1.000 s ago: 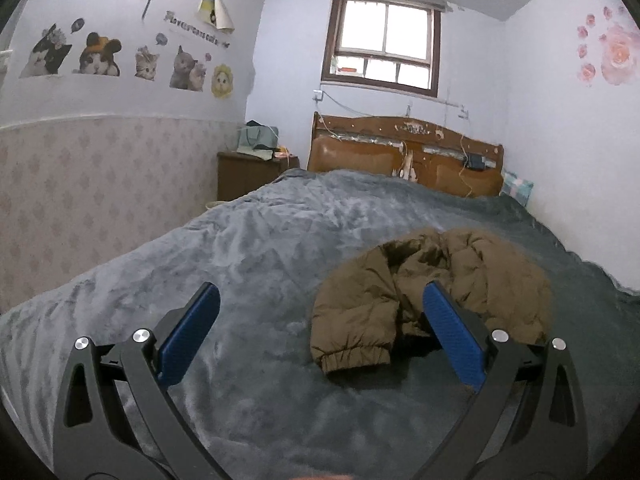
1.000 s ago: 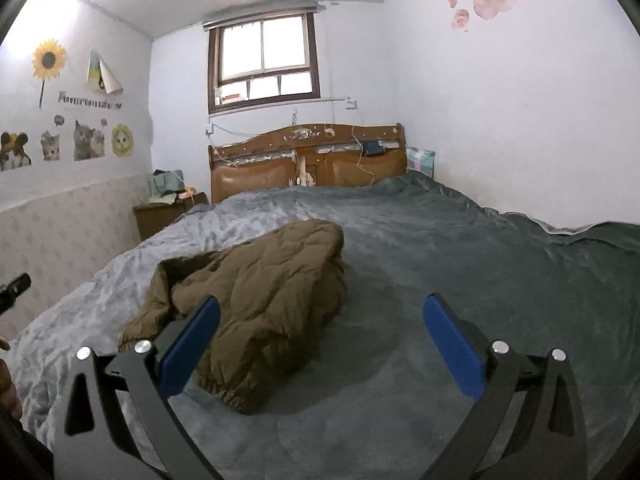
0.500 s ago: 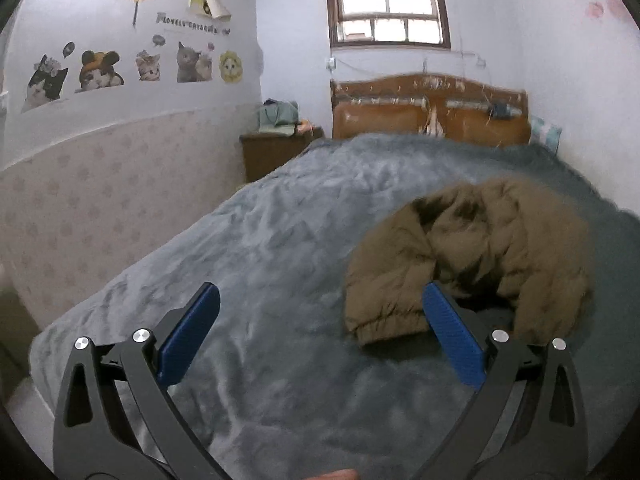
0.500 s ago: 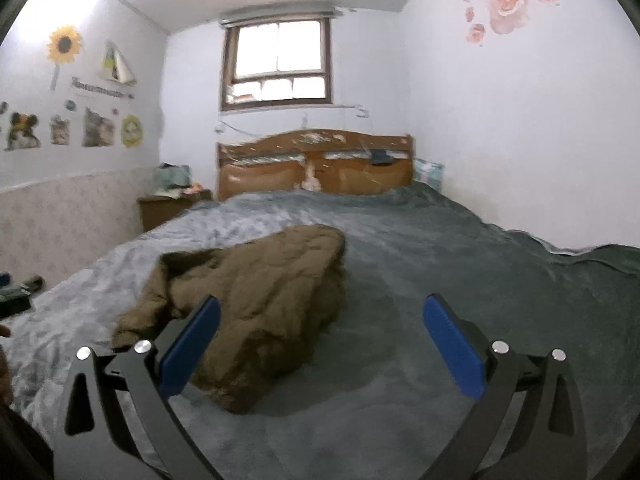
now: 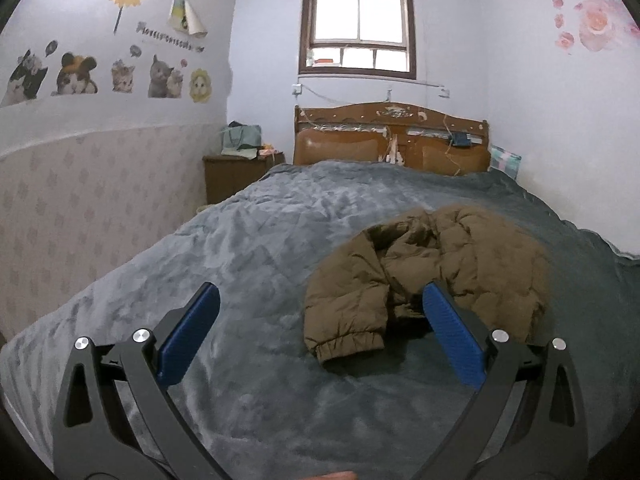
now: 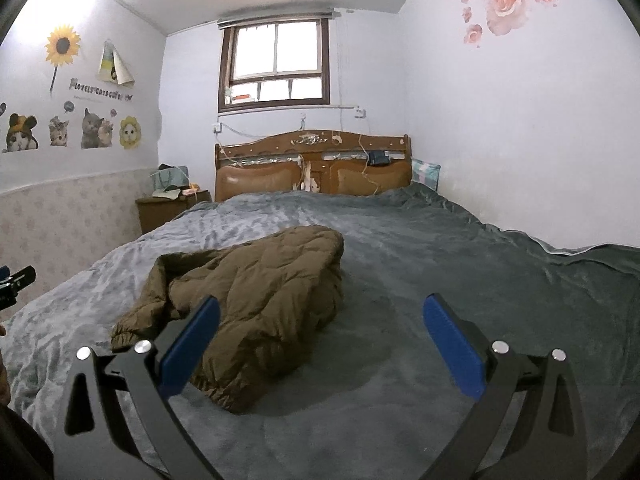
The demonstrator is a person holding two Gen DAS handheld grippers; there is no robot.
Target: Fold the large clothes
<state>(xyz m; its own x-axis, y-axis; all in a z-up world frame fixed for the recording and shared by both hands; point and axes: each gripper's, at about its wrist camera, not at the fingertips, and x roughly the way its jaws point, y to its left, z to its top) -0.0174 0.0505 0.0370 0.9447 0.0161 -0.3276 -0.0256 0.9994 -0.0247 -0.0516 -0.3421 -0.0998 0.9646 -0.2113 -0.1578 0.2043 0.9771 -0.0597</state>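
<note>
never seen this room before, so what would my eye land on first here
The crumpled brown puffer jacket stands out first, lying unfolded in the middle of the grey blanket that covers the bed, one elastic cuff pointing toward the camera. Both the left gripper and right gripper hover open in front of it, holding nothing. Behind, cat and sunflower stickers line the left wall, and a carved wooden headboard sits under the window.

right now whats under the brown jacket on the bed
The brown jacket lies crumpled on the grey blanket, which shows all around it. Whatever sits beneath the heap itself is covered, so nothing more can be told.
</note>
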